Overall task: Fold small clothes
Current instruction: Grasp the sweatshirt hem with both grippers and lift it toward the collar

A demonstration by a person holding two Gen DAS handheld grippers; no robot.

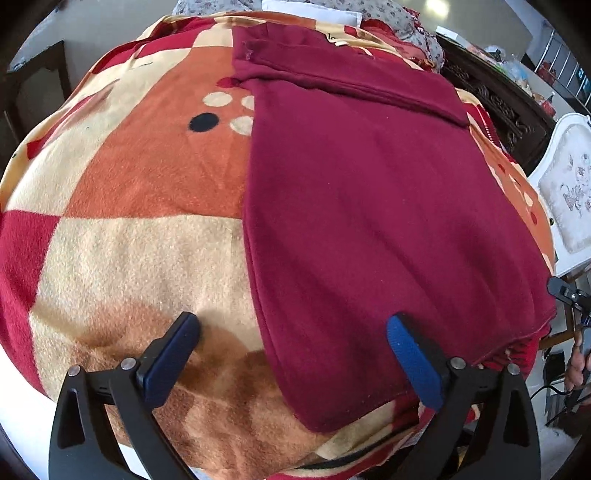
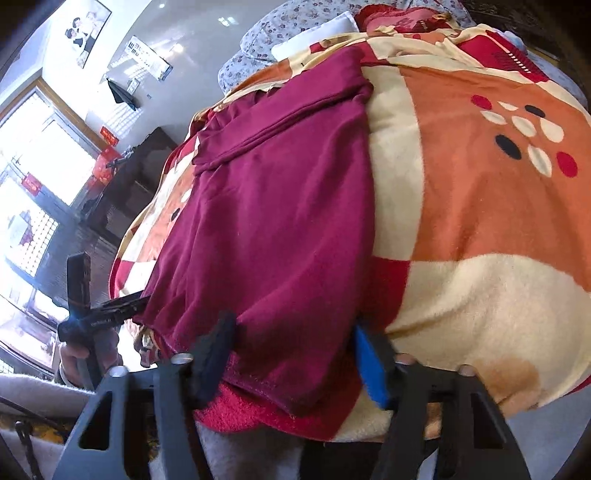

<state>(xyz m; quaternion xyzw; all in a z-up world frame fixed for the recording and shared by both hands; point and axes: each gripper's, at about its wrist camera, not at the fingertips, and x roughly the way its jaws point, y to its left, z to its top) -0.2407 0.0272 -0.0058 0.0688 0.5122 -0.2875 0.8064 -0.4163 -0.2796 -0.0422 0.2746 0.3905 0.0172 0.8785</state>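
A maroon garment (image 1: 369, 206) lies flat on a patterned orange, cream and red blanket (image 1: 129, 221), its top edge folded over. My left gripper (image 1: 291, 332) is open, hovering over the garment's near left edge, one finger over the blanket and one over the cloth. In the right wrist view the garment (image 2: 280, 206) lies left of centre on the blanket (image 2: 480, 221). My right gripper (image 2: 295, 343) is open at the garment's near hem, its fingers on either side of the lower corner. The left gripper (image 2: 96, 314) shows at the garment's left edge.
A flowered pillow (image 2: 288, 22) and white cloth lie at the blanket's far end. A dark carved cabinet (image 1: 498, 96) and a white chair (image 1: 569, 184) stand to the right. Windows and dark furniture (image 2: 122, 184) are at left in the right wrist view.
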